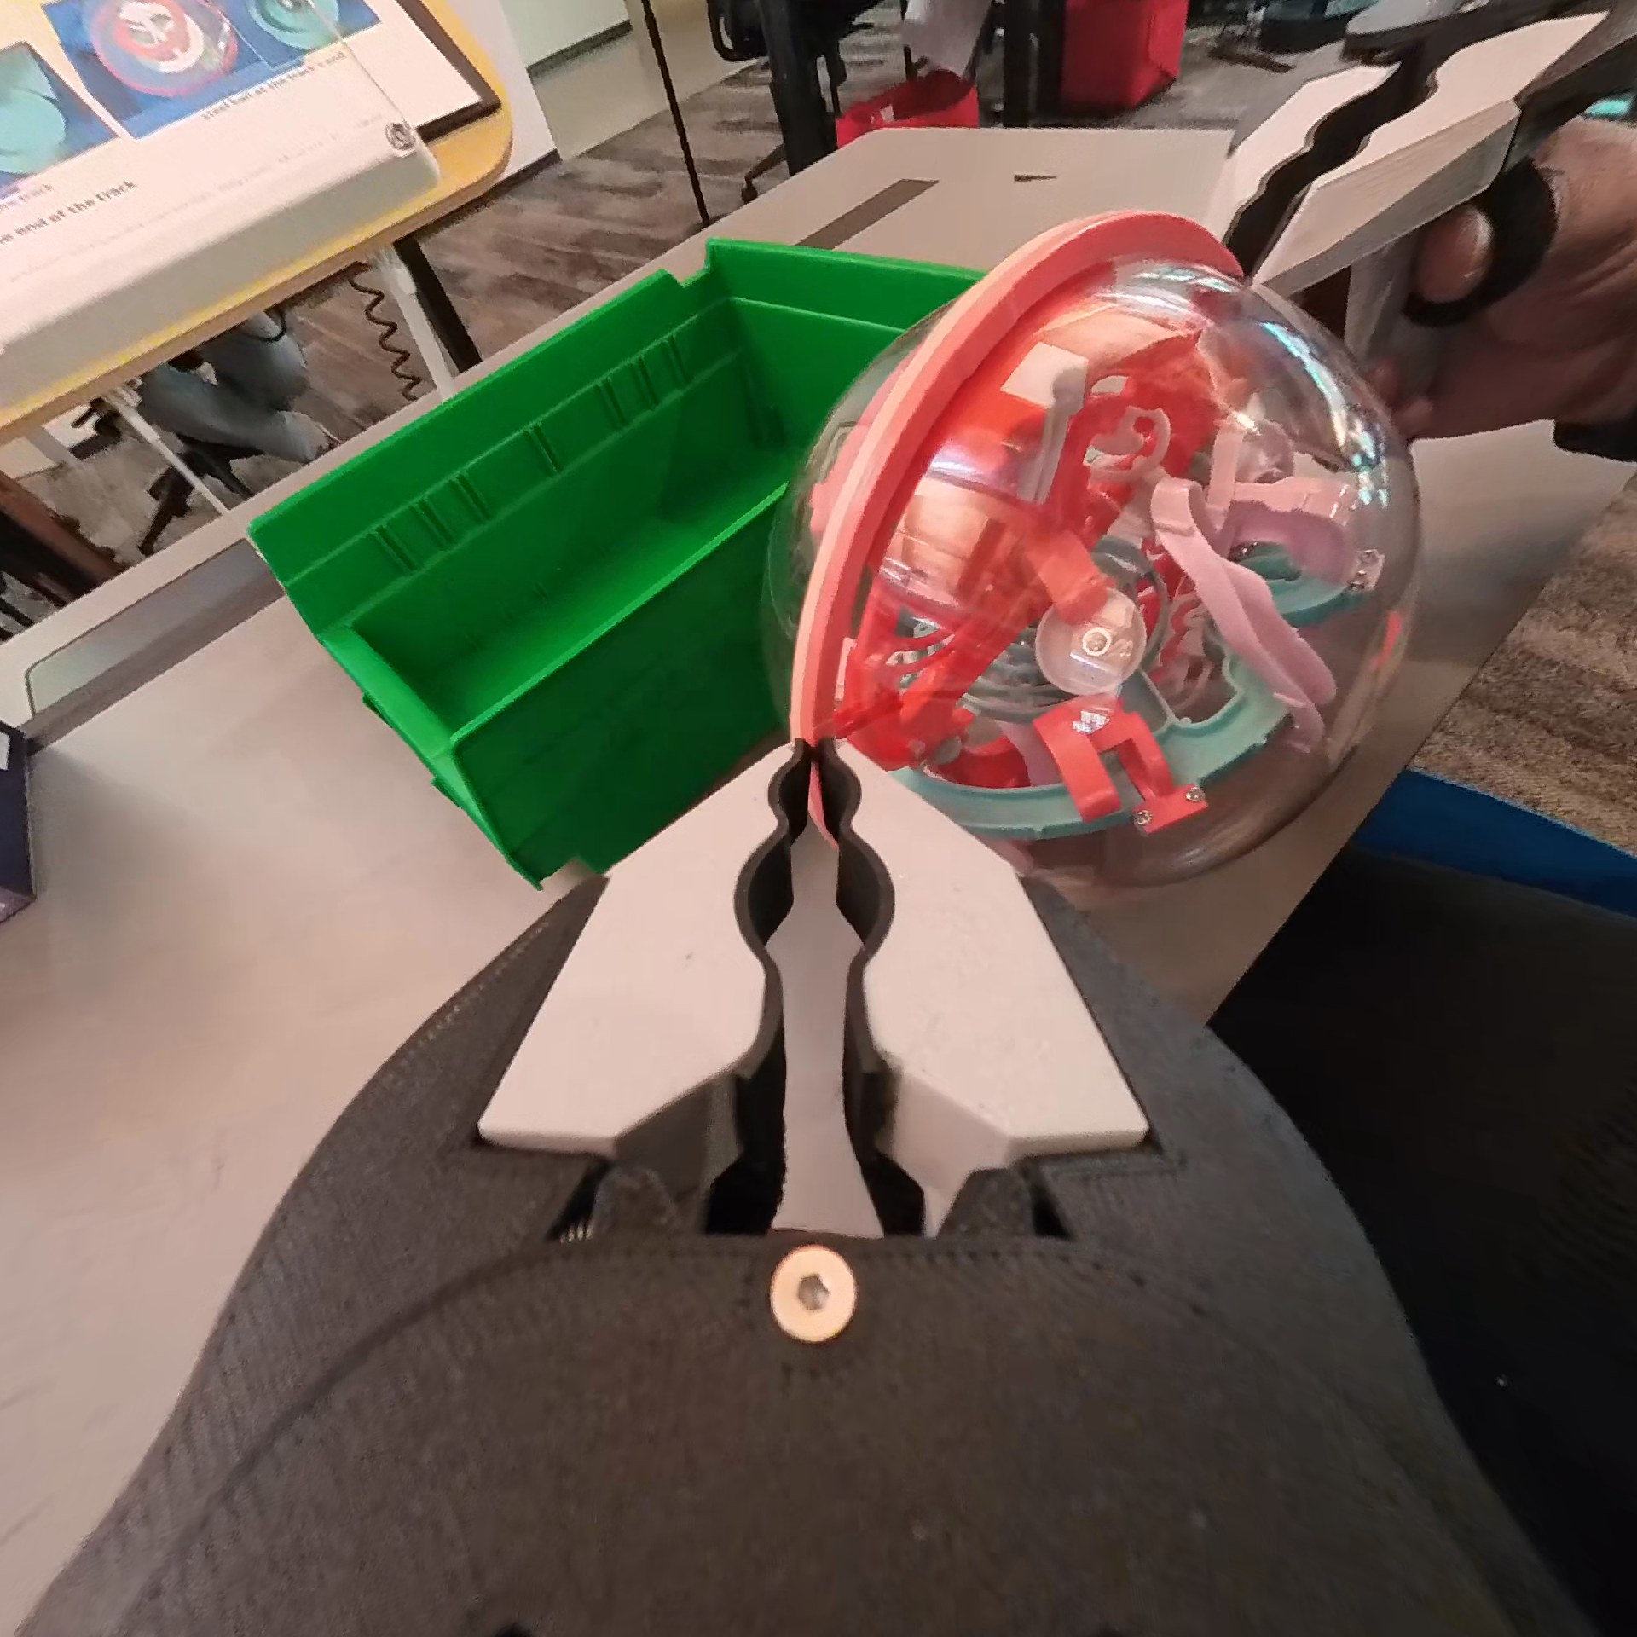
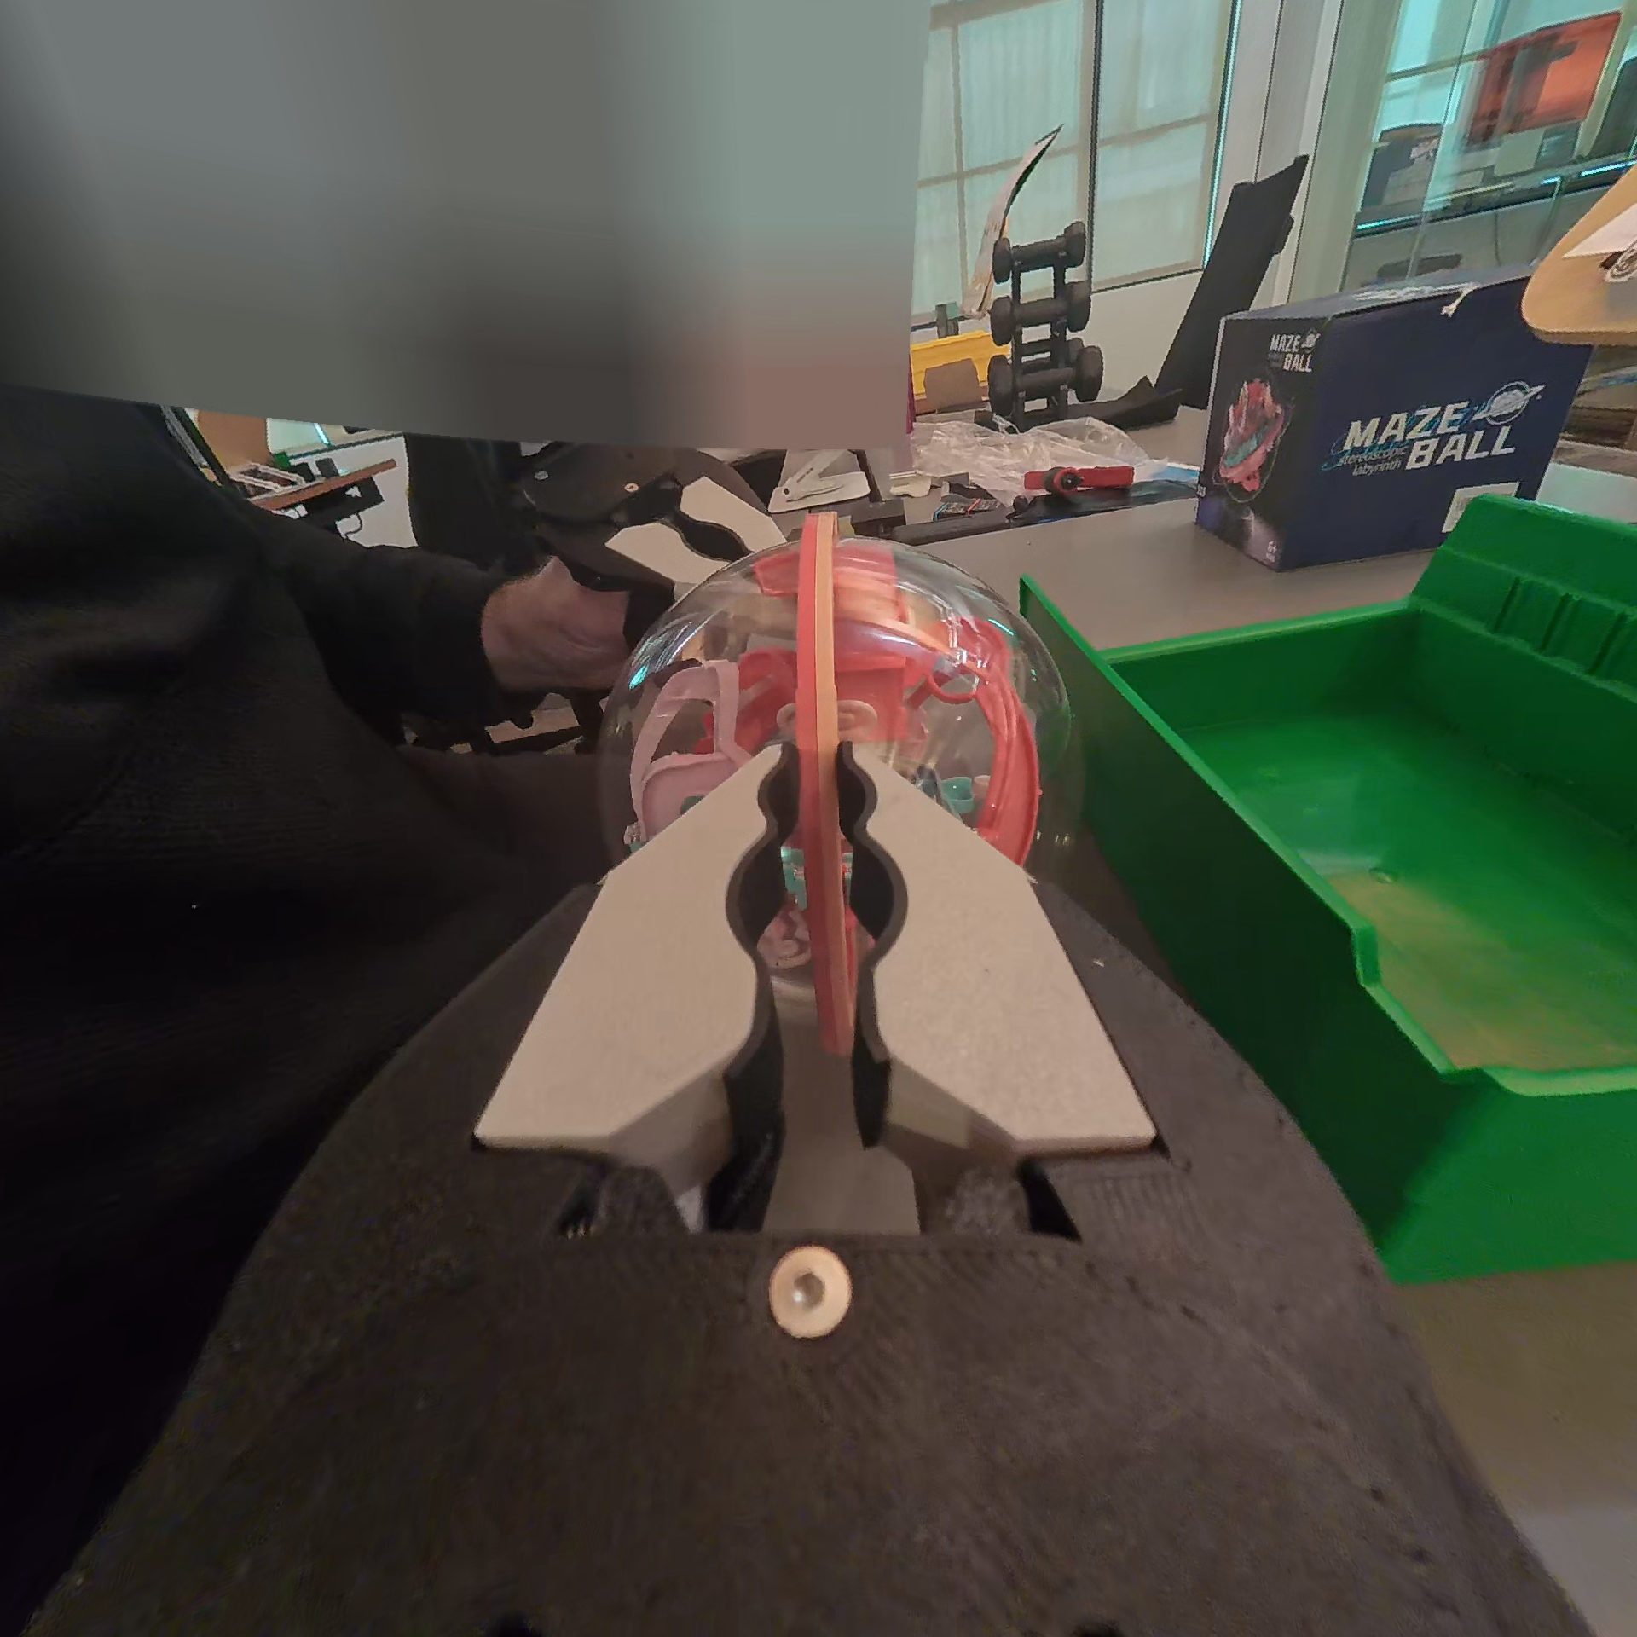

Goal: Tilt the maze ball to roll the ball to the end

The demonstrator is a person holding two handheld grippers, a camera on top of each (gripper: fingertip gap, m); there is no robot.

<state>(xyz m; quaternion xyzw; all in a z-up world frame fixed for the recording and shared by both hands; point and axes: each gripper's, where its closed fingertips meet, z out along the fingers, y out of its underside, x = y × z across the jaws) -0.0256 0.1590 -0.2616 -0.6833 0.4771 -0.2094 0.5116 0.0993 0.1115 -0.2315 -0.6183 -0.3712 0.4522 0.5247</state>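
Pinching the pink rim of the maze ball at its lower edge, the left gripper has both fingertips pressed together on that thin band. In the left wrist view the clear sphere is held above the grey table, tilted, with red, pink and teal tracks inside. Just behind it stands a green bin. At the upper right, the right gripper meets the rim's far side, a hand around its handle.

Seen from the right wrist view, the right gripper is clamped on the same rim, which runs upright between its fingers. The maze ball sits just left of the green bin. Beyond the sphere, the left gripper touches its top left. A dark blue box stands farther back on the table.
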